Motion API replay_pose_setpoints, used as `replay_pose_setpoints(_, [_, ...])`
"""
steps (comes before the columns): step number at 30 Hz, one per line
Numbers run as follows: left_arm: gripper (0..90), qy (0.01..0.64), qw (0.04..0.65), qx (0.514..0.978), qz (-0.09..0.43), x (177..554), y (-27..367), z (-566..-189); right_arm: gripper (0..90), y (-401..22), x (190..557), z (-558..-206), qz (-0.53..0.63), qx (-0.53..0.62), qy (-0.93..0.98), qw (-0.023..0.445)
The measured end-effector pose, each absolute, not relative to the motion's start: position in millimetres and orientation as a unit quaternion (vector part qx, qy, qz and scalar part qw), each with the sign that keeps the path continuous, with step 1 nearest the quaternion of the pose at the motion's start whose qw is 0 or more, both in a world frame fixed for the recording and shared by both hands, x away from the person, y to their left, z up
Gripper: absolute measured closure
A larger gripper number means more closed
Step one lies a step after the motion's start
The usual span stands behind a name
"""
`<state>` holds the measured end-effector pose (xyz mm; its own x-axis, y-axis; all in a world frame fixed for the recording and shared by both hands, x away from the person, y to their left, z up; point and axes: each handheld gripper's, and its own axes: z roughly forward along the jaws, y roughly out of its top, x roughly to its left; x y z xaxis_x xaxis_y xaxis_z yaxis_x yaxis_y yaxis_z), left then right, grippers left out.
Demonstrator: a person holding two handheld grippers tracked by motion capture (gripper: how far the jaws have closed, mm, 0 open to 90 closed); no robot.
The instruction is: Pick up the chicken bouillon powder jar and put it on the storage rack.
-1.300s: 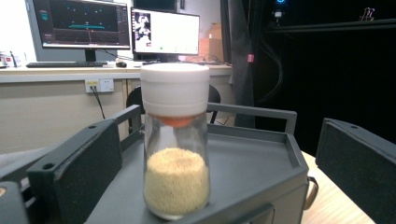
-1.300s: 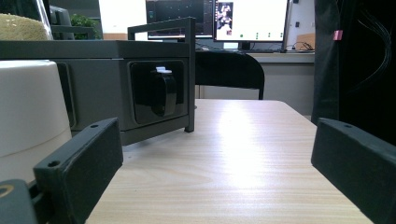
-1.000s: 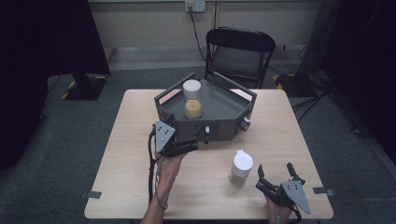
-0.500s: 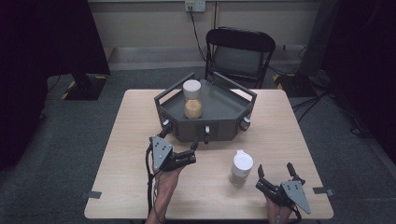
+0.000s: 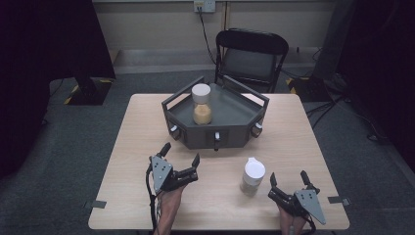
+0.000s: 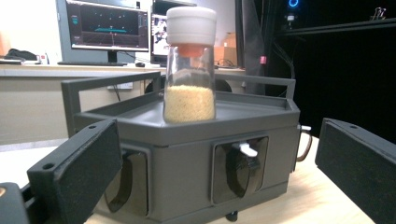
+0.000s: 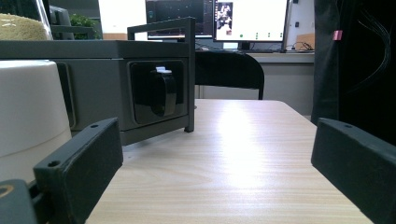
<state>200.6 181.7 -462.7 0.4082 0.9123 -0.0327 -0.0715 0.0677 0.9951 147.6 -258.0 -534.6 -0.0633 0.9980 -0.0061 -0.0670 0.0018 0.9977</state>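
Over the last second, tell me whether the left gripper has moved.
Yes. The left gripper has drawn back from the grey stand toward the person's edge of the table, leaving bare tabletop between them. Its jaws stand open.

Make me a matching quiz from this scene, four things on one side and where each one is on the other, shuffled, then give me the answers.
Things:
1. jar with yellow grains
2. white-capped bottle
3. left gripper
4. folding chair

Places:
A. on the floor beyond the table's far edge
B. standing on the table near the right gripper
C. standing on top of the grey tray
D. above the table in front of the tray, jaws apart

Pairs: 1-C, 2-B, 3-D, 4-A
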Motion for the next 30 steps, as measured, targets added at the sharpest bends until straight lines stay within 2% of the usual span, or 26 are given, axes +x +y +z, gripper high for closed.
replay_pose_setpoints(19, [0.0, 0.405, 0.606, 0.559, 0.395, 193, 191, -505, 1.0, -258, 148, -535, 0.531, 0.466, 0.499, 0.502])
replay_pose_setpoints(30, [0.1, 0.409, 0.591, 0.56, 0.412, 189, 191, -517, 1.0, -258, 148, -535, 0.531, 0.467, 0.499, 0.502])
